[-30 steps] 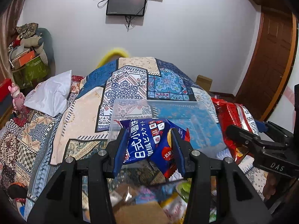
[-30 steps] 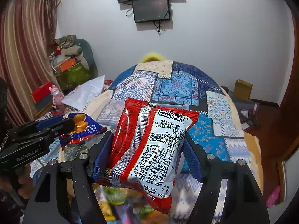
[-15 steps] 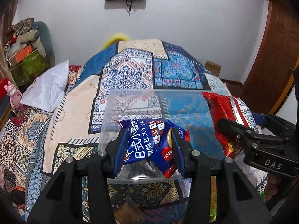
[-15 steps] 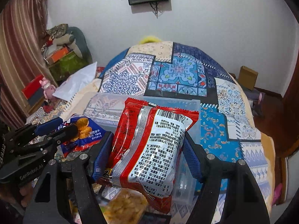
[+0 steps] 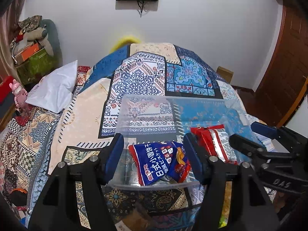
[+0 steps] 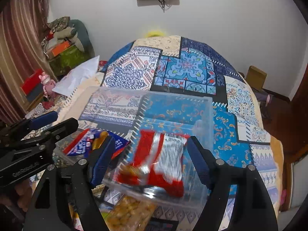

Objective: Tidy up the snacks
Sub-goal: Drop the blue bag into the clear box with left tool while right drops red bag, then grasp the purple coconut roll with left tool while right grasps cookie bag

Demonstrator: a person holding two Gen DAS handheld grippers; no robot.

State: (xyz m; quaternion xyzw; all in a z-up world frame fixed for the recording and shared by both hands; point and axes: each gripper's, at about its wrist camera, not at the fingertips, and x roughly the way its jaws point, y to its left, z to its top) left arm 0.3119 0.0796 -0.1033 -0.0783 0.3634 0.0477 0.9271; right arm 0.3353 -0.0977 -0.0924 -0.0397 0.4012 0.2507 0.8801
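A clear plastic bin (image 5: 202,104) (image 6: 204,104) sits on the patterned bedspread. A blue biscuit bag (image 5: 159,163) (image 6: 84,144) lies in the bin's near left part. A red and silver snack bag (image 5: 213,140) (image 6: 159,159), blurred in the right wrist view, is inside the bin's near right part. My left gripper (image 5: 154,157) is open above the blue bag, its fingers clear of it. My right gripper (image 6: 150,159) is open around the red bag without touching it. Each gripper shows in the other's view, the right one (image 5: 248,134) and the left one (image 6: 55,121).
More snack packs lie on the bed in front of the bin, among them a clear bag of yellow puffs (image 6: 130,211). A white pillow (image 5: 55,88) lies at the left. A cardboard box (image 6: 256,77) stands on the floor at the right, near a wooden door (image 5: 284,61).
Both grippers moved down over the bin and opened. The blue bag and the red bag left the fingers and now sit inside the bin.
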